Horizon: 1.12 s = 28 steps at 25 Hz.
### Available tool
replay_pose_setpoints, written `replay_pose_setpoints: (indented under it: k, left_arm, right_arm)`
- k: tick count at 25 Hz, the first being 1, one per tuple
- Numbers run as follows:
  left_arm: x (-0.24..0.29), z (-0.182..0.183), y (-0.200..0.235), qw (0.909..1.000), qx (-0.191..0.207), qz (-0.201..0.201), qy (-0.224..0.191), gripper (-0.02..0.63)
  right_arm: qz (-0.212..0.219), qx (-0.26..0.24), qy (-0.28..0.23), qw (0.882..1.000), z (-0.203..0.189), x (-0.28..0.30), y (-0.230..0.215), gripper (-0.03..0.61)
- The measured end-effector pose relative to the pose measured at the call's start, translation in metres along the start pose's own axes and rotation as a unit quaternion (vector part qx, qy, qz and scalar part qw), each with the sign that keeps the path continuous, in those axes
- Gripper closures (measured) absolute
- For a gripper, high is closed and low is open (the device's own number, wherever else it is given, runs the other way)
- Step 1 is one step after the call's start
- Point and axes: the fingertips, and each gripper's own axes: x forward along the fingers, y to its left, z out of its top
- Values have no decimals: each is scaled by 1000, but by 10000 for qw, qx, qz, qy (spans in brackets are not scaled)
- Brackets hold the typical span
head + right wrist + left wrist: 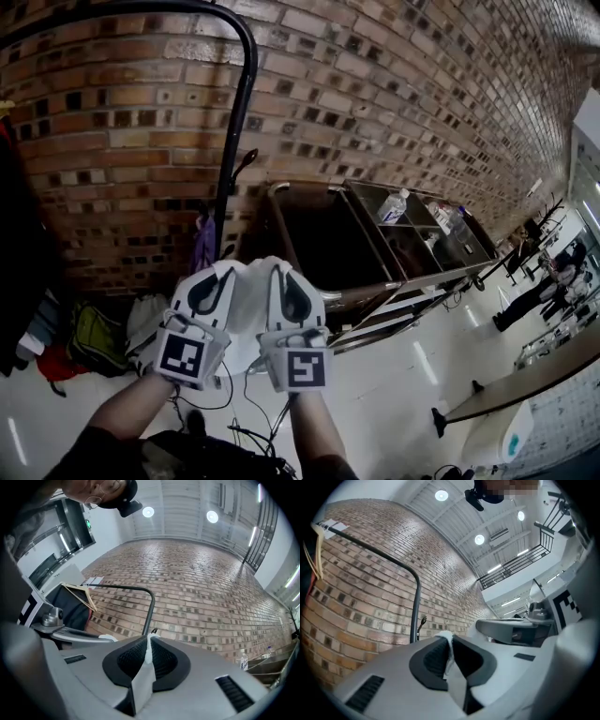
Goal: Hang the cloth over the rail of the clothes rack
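Note:
A white cloth [248,314] is stretched between my two grippers, held side by side in front of a brick wall. In the head view my left gripper [214,281] and right gripper [289,281] each pinch an upper edge of it. The left gripper view shows its jaws [446,643] shut on a fold of cloth [450,656]. The right gripper [149,644] likewise clamps a strip of cloth [143,679]. The rack's black rail [141,7] arches above and to the left, and its upright [234,141] drops just behind the grippers. The rail [126,588] is beyond both grippers and apart from the cloth.
A dark garment on a wooden hanger [77,595] hangs from the rail's left part. Bags [94,337] lie on the floor below. A metal cart [394,239] with a water bottle [394,206] stands at the right. Cables trail on the floor near my arms.

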Motion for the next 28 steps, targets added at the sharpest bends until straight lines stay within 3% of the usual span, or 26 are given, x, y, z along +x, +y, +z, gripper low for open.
replay_pose_setpoints:
  k: [10, 20, 28]
  left_arm:
    - [80, -8, 8, 9983, 33, -582, -71, 568]
    - [145, -7, 21, 9981, 176, -586, -45, 568]
    - [190, 21, 27, 9981, 438, -390, -203, 568]
  right_arm:
    - [-259, -132, -115, 9995, -10, 58, -39, 531]
    - [-41, -2, -180, 9998, -14, 97, -72, 531]
    - [263, 171, -536, 9981, 4, 144, -104, 531]
